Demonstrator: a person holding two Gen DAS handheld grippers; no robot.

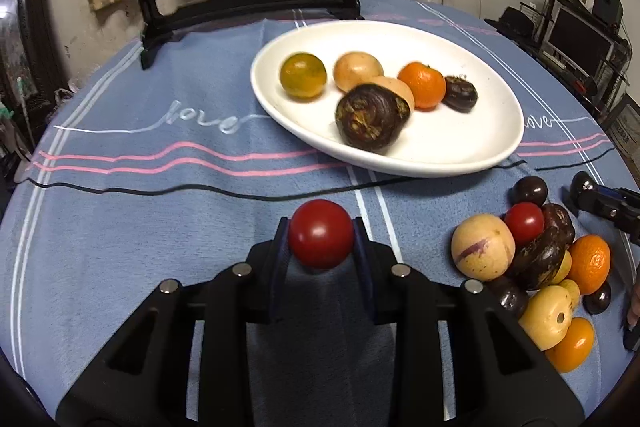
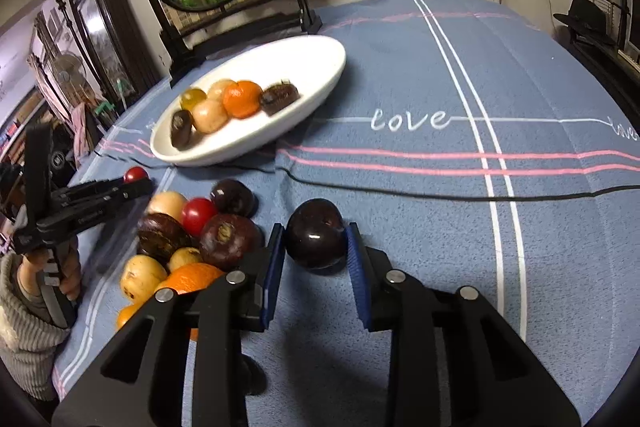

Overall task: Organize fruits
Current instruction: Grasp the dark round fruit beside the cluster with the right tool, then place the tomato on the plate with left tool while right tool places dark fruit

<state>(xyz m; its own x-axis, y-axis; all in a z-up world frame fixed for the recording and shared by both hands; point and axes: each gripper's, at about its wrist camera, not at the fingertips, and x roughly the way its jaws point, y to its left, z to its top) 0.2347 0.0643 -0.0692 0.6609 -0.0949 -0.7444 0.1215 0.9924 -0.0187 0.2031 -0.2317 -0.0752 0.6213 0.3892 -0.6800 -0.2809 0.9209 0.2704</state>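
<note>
Fruits sit in three places: one in each claw, a loose heap on the desk, and a group already on the white plate [image 1: 472,155]. The left claw [image 1: 321,241] is clamped on a small red tomato [image 1: 320,233], its pads pressing both sides, held just above the blue cloth [image 1: 160,219]. The right claw [image 2: 316,247] has its jaws drawn in on a dark plum [image 2: 315,233]; the blue pads meet the fruit on either flank, and the plum appears to rest low on the cloth or barely off it.

Outward from the claws, the fruit heap [image 1: 540,267] lies to the right of the left claw and to the left of the right claw, so both hands flank it. The plate lies ahead of both, toward the far edge of the desk, in front of a black framed stand [image 1: 240,3]. From the left claw it is ahead and slightly right; from the right claw, ahead and to the left, beyond the heap. The left hand looks the nearer, with a clear path. The coming move is probably a forward carry to the plate, whose open near side offers room.
</note>
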